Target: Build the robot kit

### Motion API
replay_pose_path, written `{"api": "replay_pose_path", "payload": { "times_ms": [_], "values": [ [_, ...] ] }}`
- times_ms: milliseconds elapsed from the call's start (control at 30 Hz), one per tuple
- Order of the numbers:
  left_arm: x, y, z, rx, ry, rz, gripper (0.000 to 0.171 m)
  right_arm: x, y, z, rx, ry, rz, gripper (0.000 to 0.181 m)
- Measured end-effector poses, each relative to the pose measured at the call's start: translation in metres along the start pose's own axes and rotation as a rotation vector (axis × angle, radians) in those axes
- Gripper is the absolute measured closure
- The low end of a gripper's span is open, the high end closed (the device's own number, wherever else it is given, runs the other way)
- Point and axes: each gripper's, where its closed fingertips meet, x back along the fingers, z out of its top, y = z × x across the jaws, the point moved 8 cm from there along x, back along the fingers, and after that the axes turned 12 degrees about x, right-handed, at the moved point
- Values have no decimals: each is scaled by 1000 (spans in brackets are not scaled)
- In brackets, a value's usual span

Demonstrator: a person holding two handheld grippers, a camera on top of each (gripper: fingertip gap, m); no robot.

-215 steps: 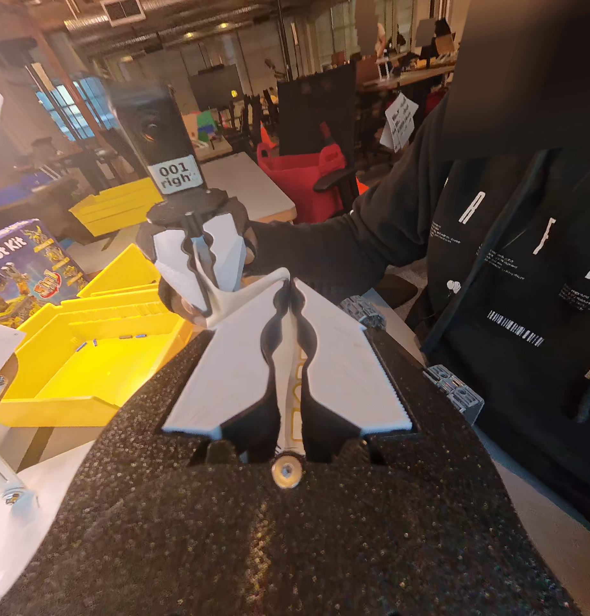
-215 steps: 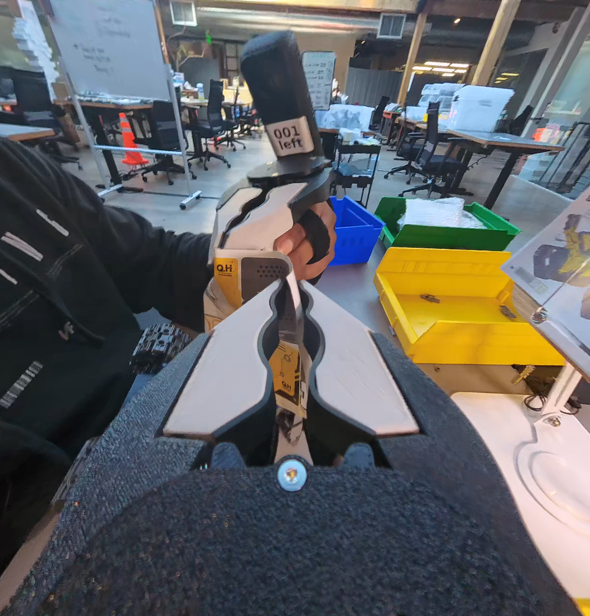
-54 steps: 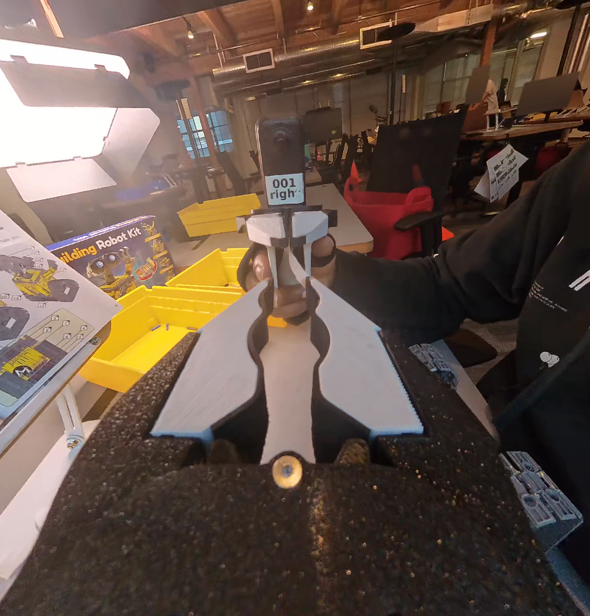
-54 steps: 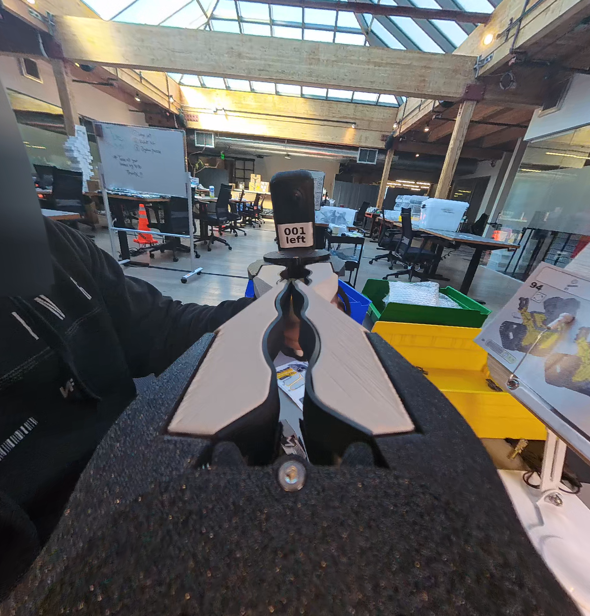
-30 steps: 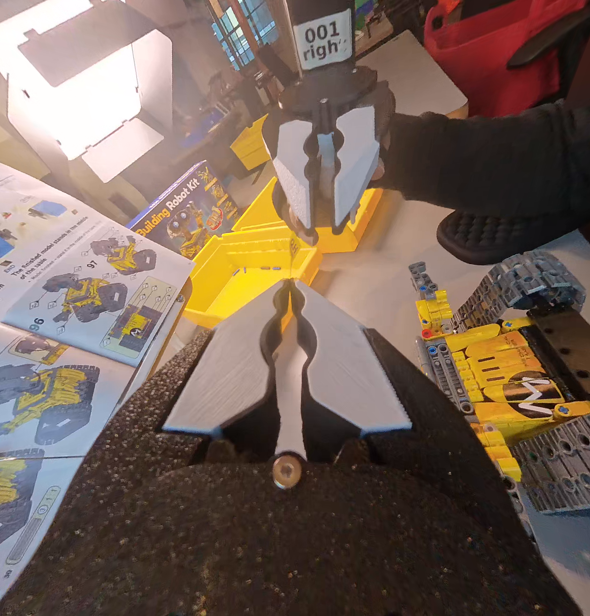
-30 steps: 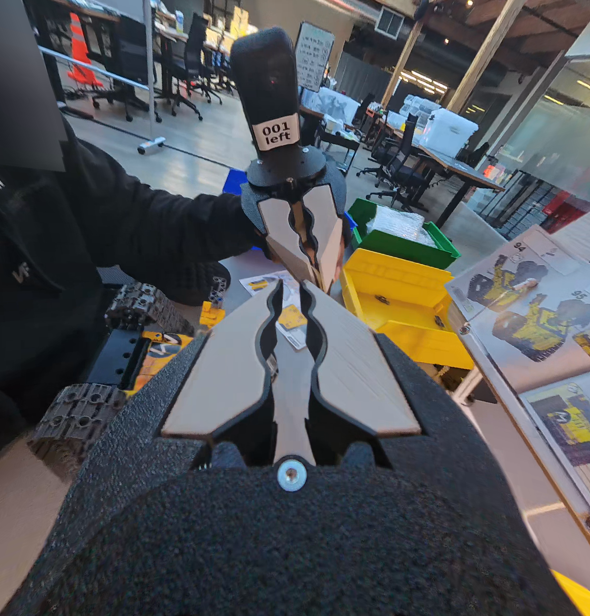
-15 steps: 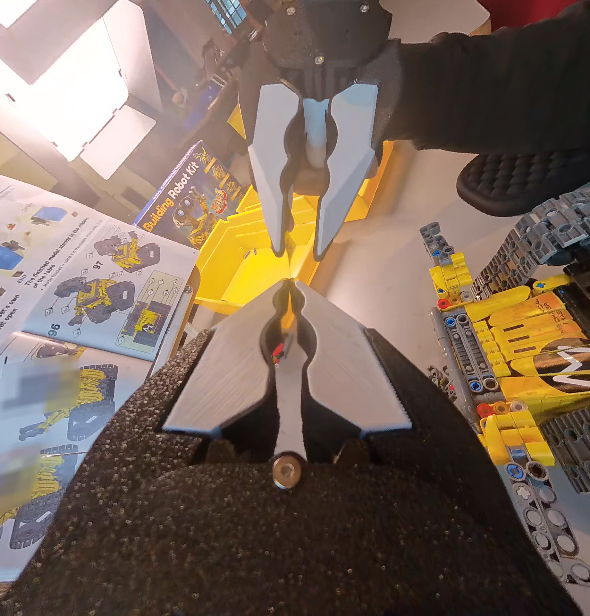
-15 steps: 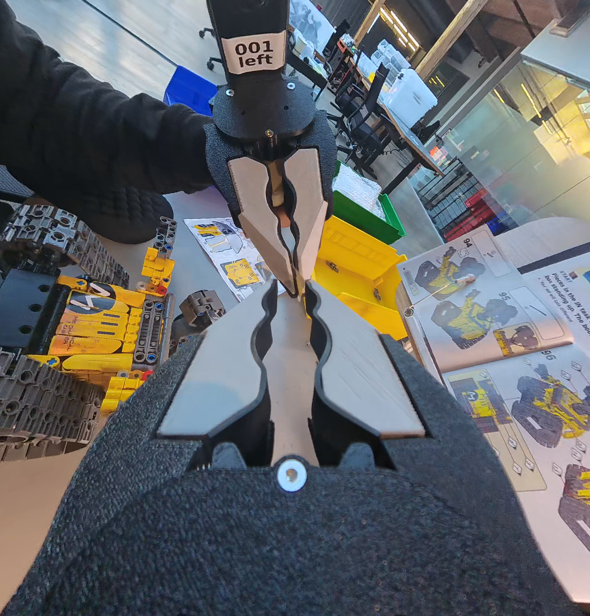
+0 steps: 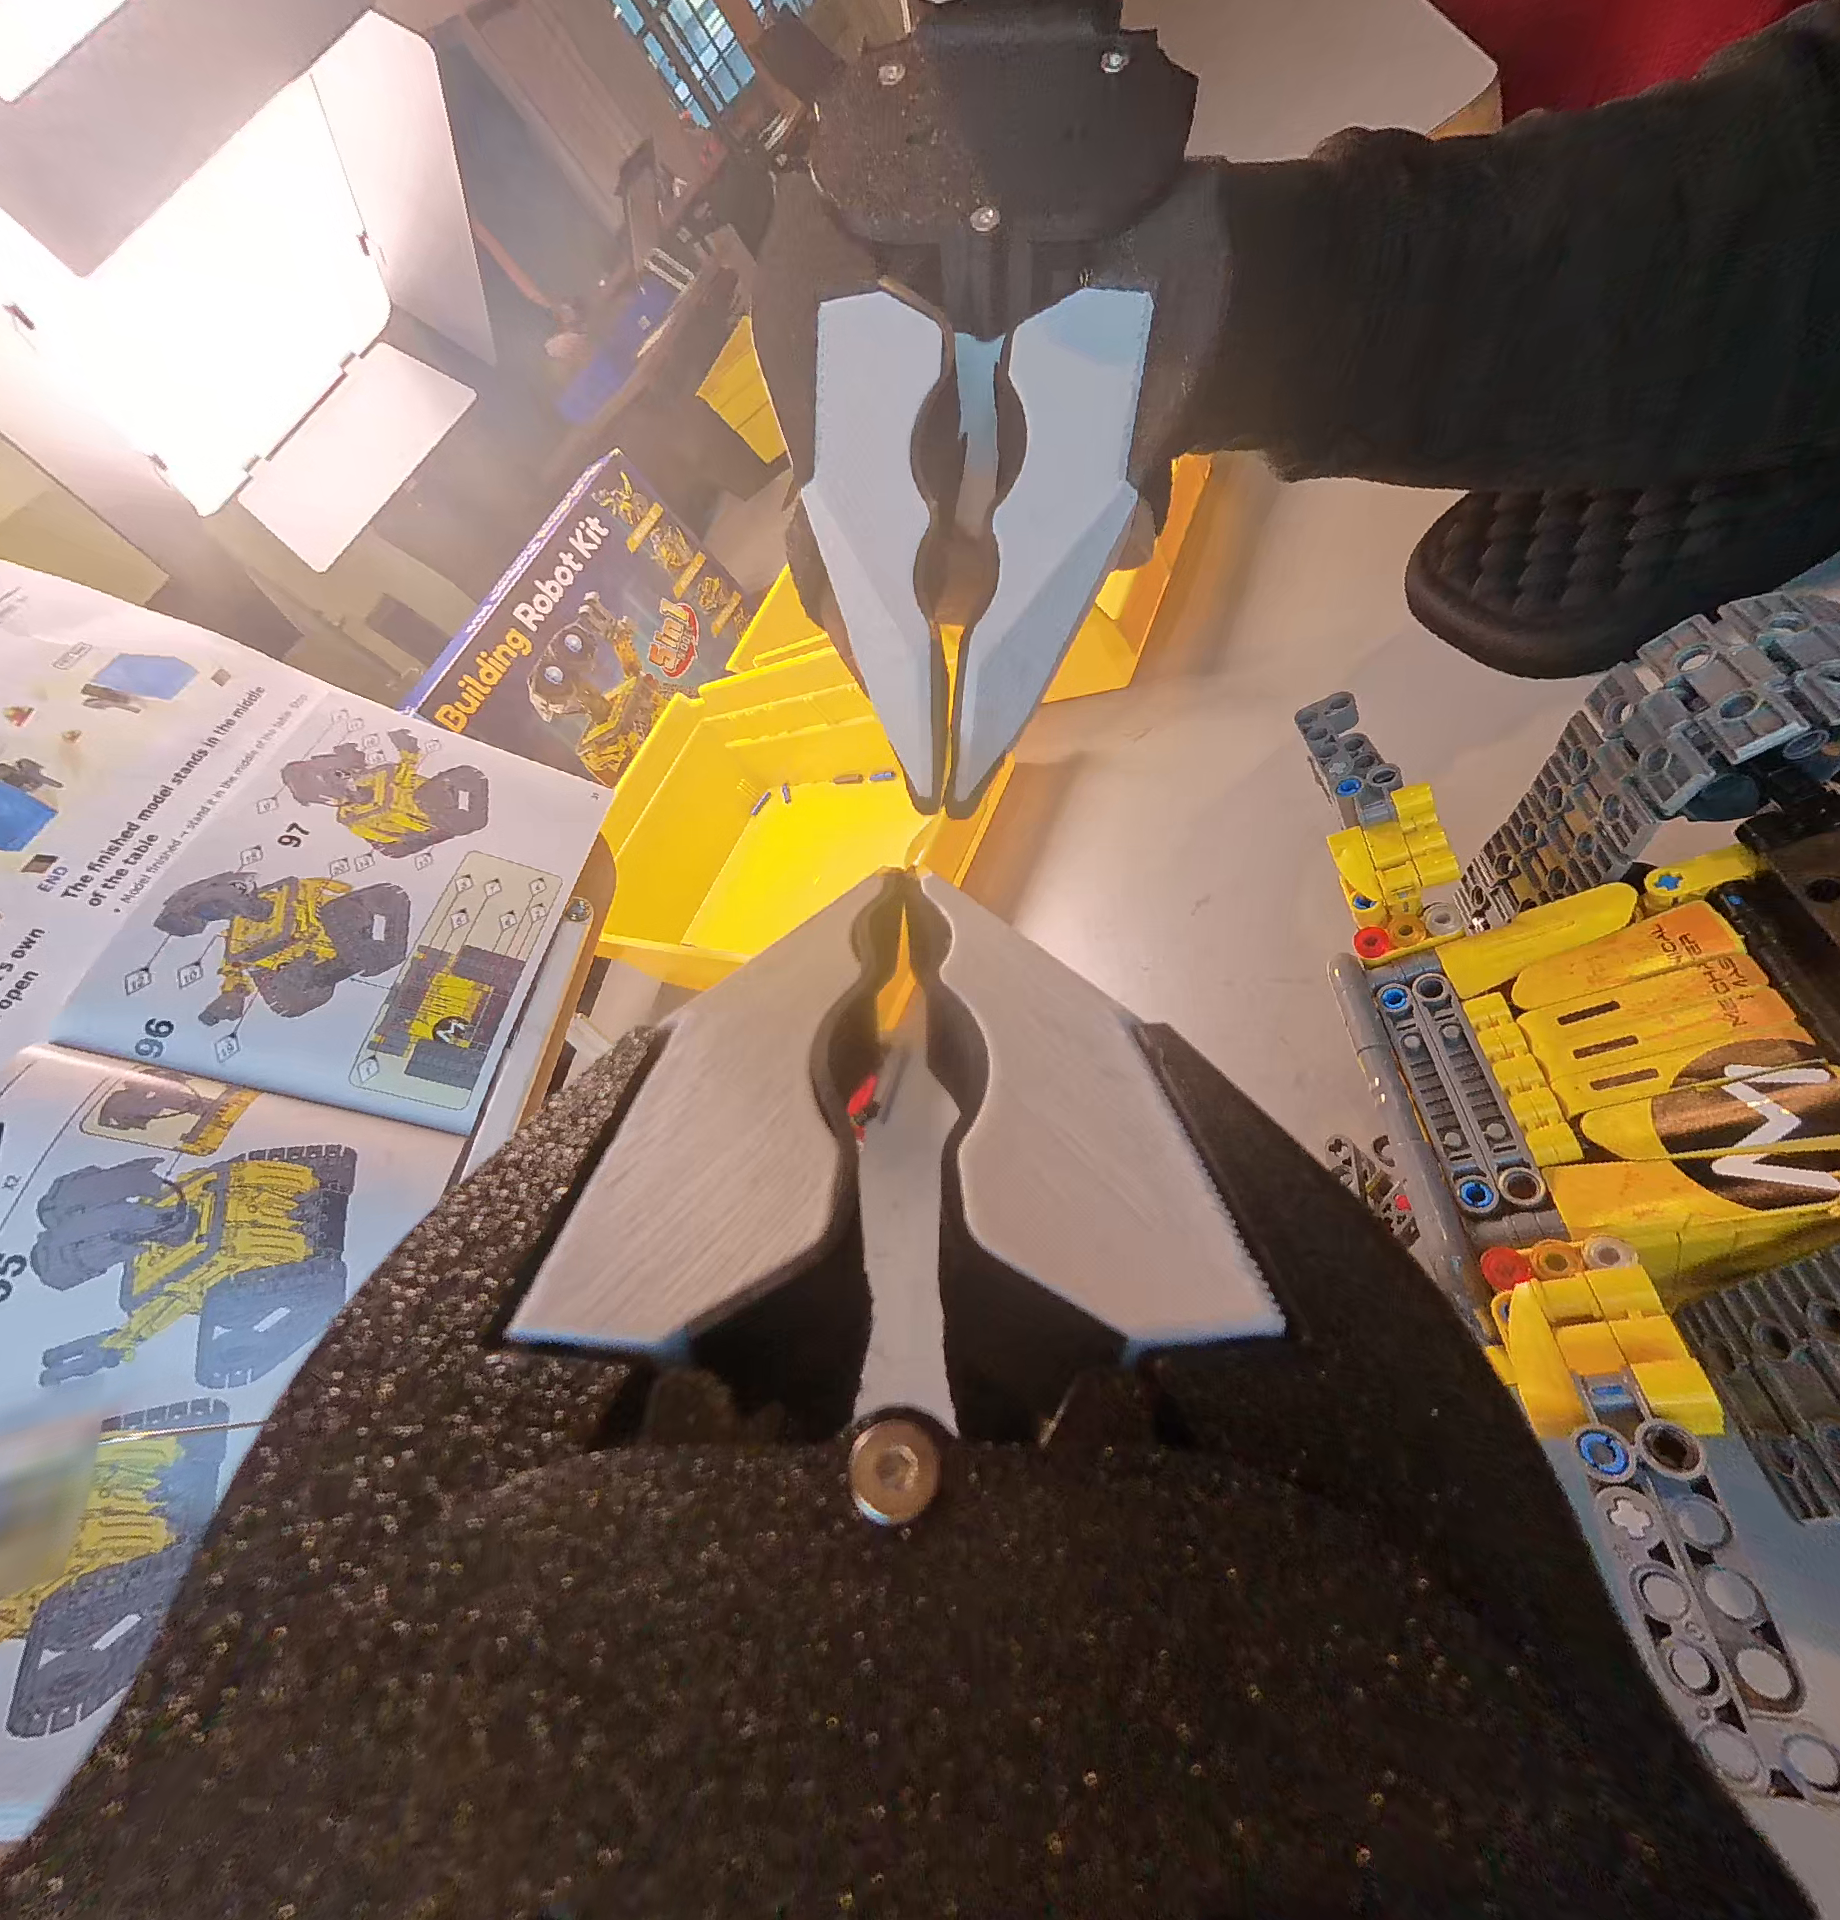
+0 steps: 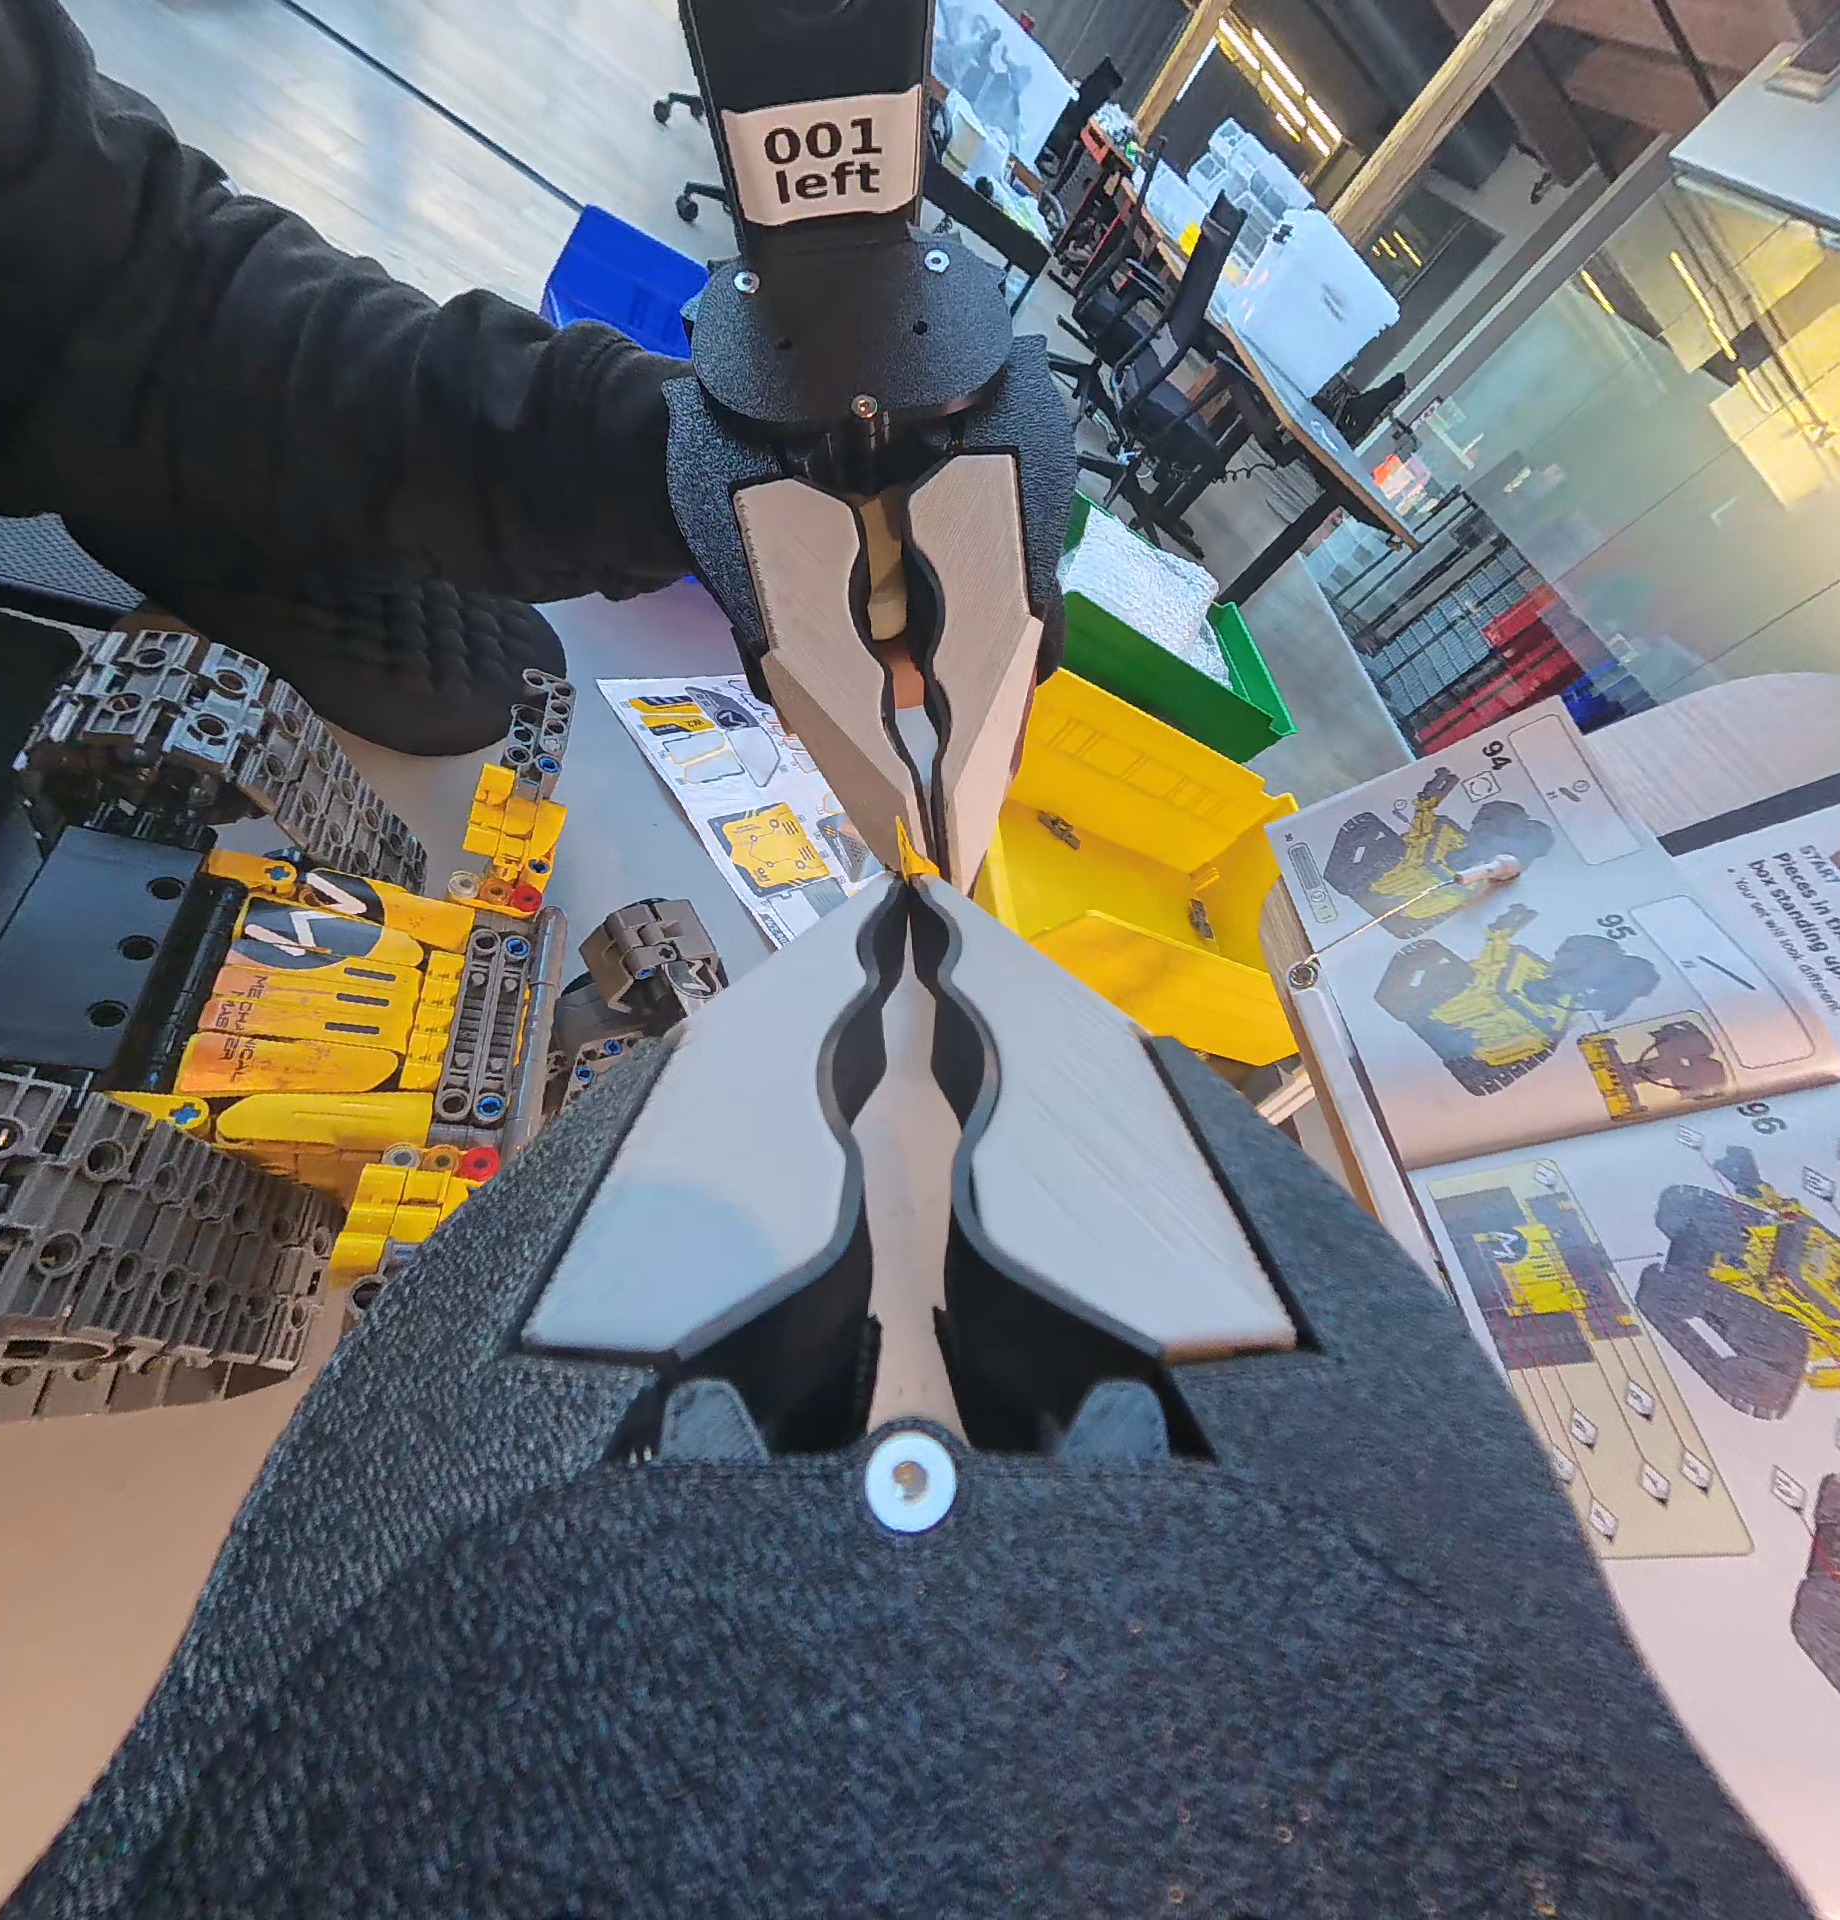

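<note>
The left hand-held gripper (image 9: 908, 883) has its fingers pressed together at the tips, and the right hand-held gripper (image 10: 911, 883) is the same. They point at each other tip to tip above the desk (image 9: 1186, 883). In the right wrist view a small yellow scrap (image 10: 911, 847) shows right where the two sets of tips meet; it seems pinched there, but which pair actually grips it cannot be told, and what it is stays unclear.

Beneath the tips sits a yellow tray (image 9: 791, 831) with a few tiny blue bits in it. On the person's side of the desk lies a yellow and grey tracked brick model (image 10: 220, 1018) on its side, with a sticker sheet (image 10: 750, 790) flat beside it. An open instruction booklet (image 9: 251, 935) stands on the far side, a kit box (image 9: 583, 623) behind it, and a green bin (image 10: 1176, 665) past a second yellow tray (image 10: 1134, 894).

The likely risk is the scrap slipping or tearing: the hold is only at the very tips, so any twist or pull between the two tools could drop it into the tray or crease it.
</note>
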Motion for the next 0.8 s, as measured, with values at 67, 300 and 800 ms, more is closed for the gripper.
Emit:
{"api": "replay_pose_path", "payload": {
  "times_ms": [67, 300, 800],
  "values": [
    [0, 0, 0, 3, 8, -7, 171, 1, 0, 0, -6, 10, 3, 181],
    [7, -4, -2, 131, 90, -117, 170, 8, 0, 5, -9, 68, 16, 181],
    [8, -1, -1, 745, 513, -845, 145, 24, -2, 28, -116, 471, 115, 181]
  ]
}}
